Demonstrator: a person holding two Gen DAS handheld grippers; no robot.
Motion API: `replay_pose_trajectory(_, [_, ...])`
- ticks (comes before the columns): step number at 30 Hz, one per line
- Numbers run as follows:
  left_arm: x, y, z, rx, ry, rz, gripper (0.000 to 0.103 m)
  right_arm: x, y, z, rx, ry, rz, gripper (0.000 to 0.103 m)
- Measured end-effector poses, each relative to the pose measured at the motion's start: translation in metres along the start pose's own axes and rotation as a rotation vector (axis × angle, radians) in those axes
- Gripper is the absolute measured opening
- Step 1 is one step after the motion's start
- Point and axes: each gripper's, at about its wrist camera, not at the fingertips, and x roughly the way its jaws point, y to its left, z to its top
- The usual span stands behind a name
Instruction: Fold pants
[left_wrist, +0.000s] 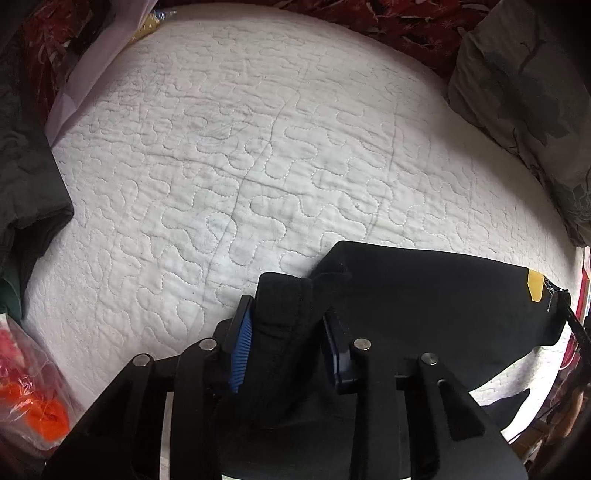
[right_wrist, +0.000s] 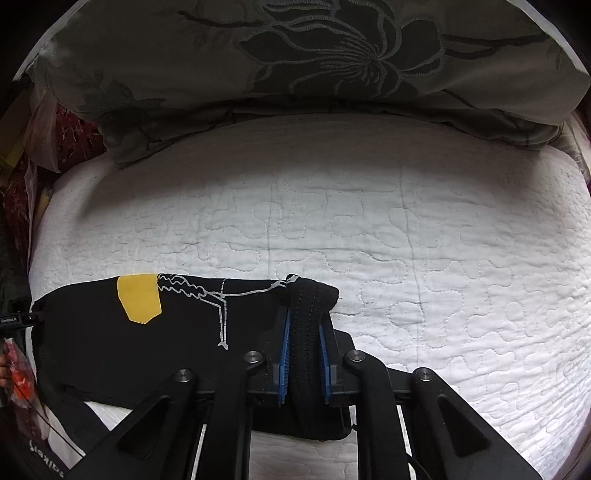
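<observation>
Both hand-held grippers, L (left_wrist: 286, 345) & R (right_wrist: 303, 360), pinched pants (left_wrist: 424, 295) waistband on bed (left_wrist: 258, 147); thick bunched fabric could slip if lifted unevenly.

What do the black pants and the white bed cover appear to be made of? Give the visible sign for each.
Black pants: soft matte knit, probably cotton or a blend; the bunched waistband shows ribbing.
White bed cover: quilted, padded fabric, likely cotton; wavy stitch lines puff its matte surface.

White quilted bed (left_wrist: 229, 155) with black pants (right_wrist: 122, 350) and grey floral pillow (right_wrist: 295, 66)
</observation>
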Motion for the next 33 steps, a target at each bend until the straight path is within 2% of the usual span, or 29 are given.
replay_pose_trajectory(6, [-0.067, -0.013, -0.023, -0.037, -0.184, -0.038, 0.03, -0.031, 0.008, -0.013, -0.032, -0.085, -0.015, 0.012])
replay_pose_trajectory(11, [-0.066, 0.015, -0.053, -0.04, -0.352, -0.002, 0.031, -0.063, 0.018, -0.033, -0.095, -0.157, -0.05, 0.012])
replay_pose_trajectory(16, [-0.064, 0.032, -0.091, -0.063, -0.434, 0.05, 0.031, -0.088, 0.026, -0.067, -0.15, -0.233, -0.071, 0.012])
replay_pose_trajectory(20, [-0.056, 0.048, -0.124, -0.102, -0.451, 0.042, 0.031, -0.096, 0.033, -0.109, -0.201, -0.258, -0.107, 0.013])
replay_pose_trajectory(25, [-0.04, 0.066, -0.184, -0.118, -0.464, 0.023, 0.031, -0.107, 0.04, -0.167, -0.287, -0.299, -0.144, 0.016])
replay_pose_trajectory(29, [0.005, 0.09, -0.227, -0.16, -0.336, -0.01, 0.031, -0.113, 0.035, -0.221, -0.324, -0.301, -0.179, 0.02])
replay_pose_trajectory(32, [0.026, 0.107, -0.249, -0.223, -0.252, -0.072, 0.031, -0.114, 0.022, -0.255, -0.325, -0.268, -0.192, 0.034])
replay_pose_trajectory(33, [0.026, 0.111, -0.254, -0.24, -0.243, -0.094, 0.031, -0.113, 0.017, -0.265, -0.321, -0.244, -0.2, 0.042])
